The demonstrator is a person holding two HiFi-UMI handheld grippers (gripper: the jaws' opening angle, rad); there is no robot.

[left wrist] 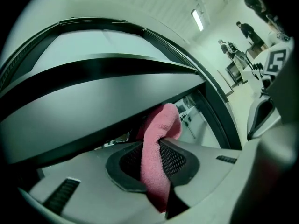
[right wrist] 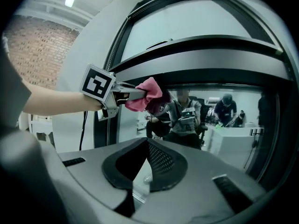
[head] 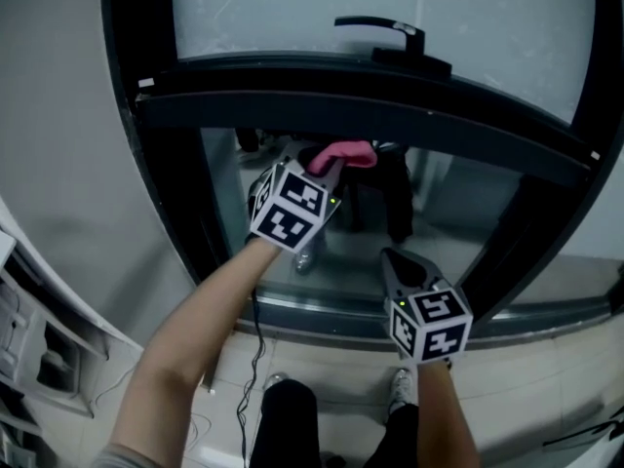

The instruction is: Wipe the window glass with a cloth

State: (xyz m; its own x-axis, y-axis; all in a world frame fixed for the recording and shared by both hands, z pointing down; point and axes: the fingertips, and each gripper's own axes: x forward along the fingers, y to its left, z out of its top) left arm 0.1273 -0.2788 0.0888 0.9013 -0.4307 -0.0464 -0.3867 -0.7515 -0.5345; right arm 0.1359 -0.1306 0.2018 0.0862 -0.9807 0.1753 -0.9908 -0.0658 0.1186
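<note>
A pink cloth (head: 343, 154) is pressed against the top of the lower window glass (head: 458, 213), just under the black crossbar (head: 390, 91). My left gripper (head: 327, 169) is shut on the cloth. In the left gripper view the cloth (left wrist: 159, 157) runs between the pads and bunches over the left gripper's (left wrist: 161, 139) tips. The right gripper view shows the left gripper (right wrist: 126, 94) and the cloth (right wrist: 147, 94) from the side. My right gripper (head: 395, 256) hangs lower and to the right, a short way off the glass. Its tips meet, and the right gripper (right wrist: 145, 143) holds nothing.
A black handle (head: 385, 29) sits on the frosted upper pane (head: 292, 8). A thin cable (head: 255, 349) hangs by the left frame. The person's shoe (head: 400, 388) is near the sill, with shelving (head: 29, 349) at the left. People (left wrist: 243, 31) stand far off to the right.
</note>
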